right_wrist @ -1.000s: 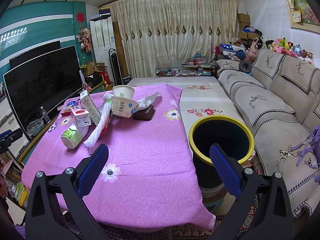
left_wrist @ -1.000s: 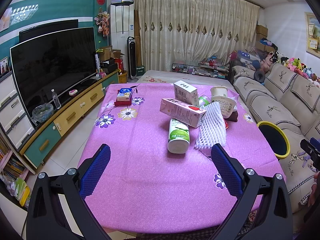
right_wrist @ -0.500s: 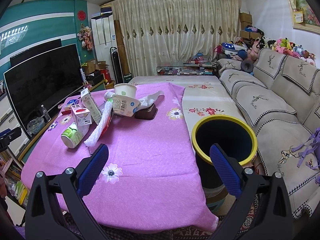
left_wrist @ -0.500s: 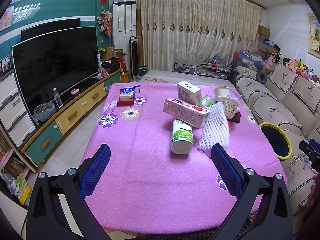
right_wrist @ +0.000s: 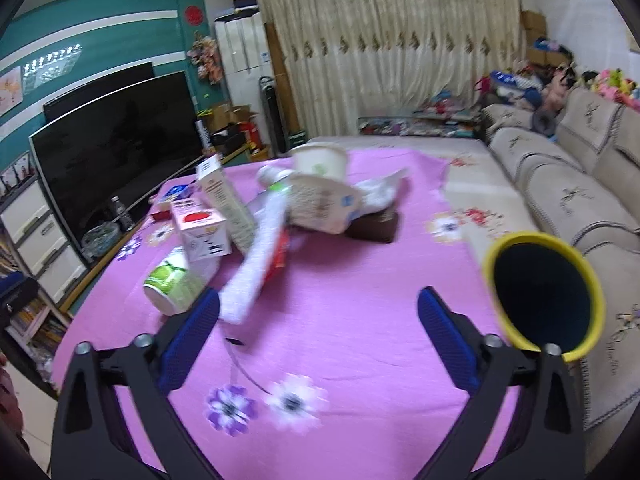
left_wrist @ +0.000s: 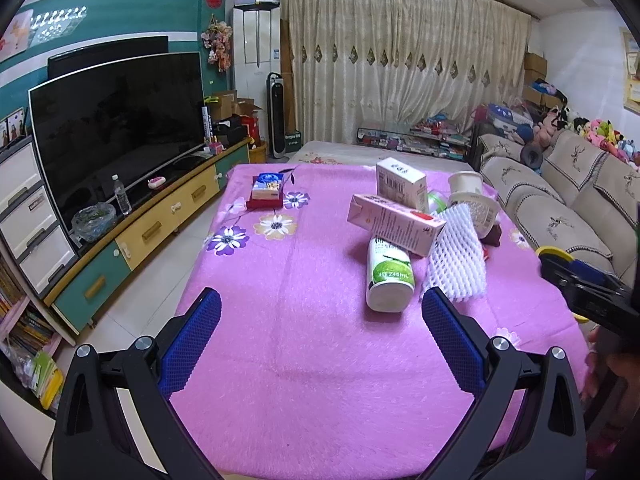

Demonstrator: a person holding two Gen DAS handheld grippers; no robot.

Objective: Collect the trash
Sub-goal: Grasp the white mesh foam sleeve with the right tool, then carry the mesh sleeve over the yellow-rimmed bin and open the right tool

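A heap of trash lies on the pink tablecloth [left_wrist: 312, 344]: a green-and-white bottle [left_wrist: 389, 276] on its side, a pink carton [left_wrist: 394, 224] across it, a white foam net [left_wrist: 456, 254], a white box [left_wrist: 400, 184] and paper cups [left_wrist: 472, 200]. My left gripper [left_wrist: 320, 320] is open over bare cloth, short of the bottle. In the right wrist view the same heap shows: bottle [right_wrist: 174, 284], carton [right_wrist: 202, 232], foam net [right_wrist: 260, 256], cups [right_wrist: 320, 196]. My right gripper [right_wrist: 318, 320] is closing, nothing between its fingers, with the foam net just ahead of the left finger. The yellow-rimmed bin [right_wrist: 544, 296] stands right.
A tissue box on a red tray [left_wrist: 267, 190] sits at the table's far left. A TV [left_wrist: 116, 120] on a low cabinet [left_wrist: 160, 224] lines the left wall. A sofa [left_wrist: 560, 196] runs along the right. The right gripper's body [left_wrist: 588, 296] shows at the left view's right edge.
My right gripper swung left and forward over the table, so the trash heap is nearer and the bin has slid to the right. Its jaws narrowed slightly. The left gripper crept forward.
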